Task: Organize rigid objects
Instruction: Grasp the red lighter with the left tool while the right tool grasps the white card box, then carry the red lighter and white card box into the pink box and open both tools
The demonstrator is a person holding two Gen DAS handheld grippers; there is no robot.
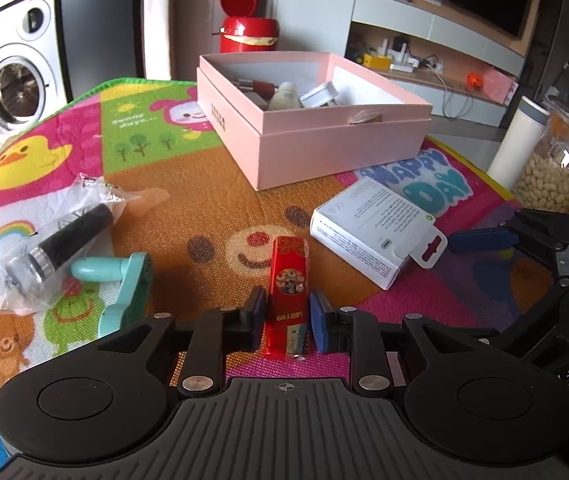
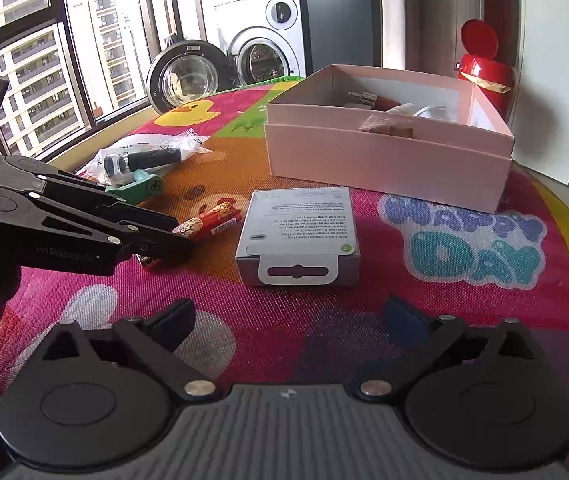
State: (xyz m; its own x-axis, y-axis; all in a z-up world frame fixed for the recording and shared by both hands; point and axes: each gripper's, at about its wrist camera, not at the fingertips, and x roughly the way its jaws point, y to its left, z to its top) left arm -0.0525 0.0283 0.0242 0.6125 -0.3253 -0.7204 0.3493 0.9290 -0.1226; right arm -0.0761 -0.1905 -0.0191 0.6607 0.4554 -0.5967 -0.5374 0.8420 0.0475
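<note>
Left tool [image 1: 287, 322] and right tool [image 2: 290, 320] — matte black linkage arms, silver pivot screws, dark blue finger pads [image 1: 319, 322], round black discs either side, ribbed grey base plate with crosshair mark; faint lettering on one side.

Glossy red lighter [image 1: 287, 280], matt pink cardboard box [image 1: 336, 148], woven-textured play mat [image 1: 204, 216].

a cartoon play mat [image 1: 212, 200] carries a pink box [image 1: 324, 148], white carton [image 1: 372, 228], red lighter [image 1: 288, 280] — and a bagged black cylinder [image 1: 64, 248].
</note>
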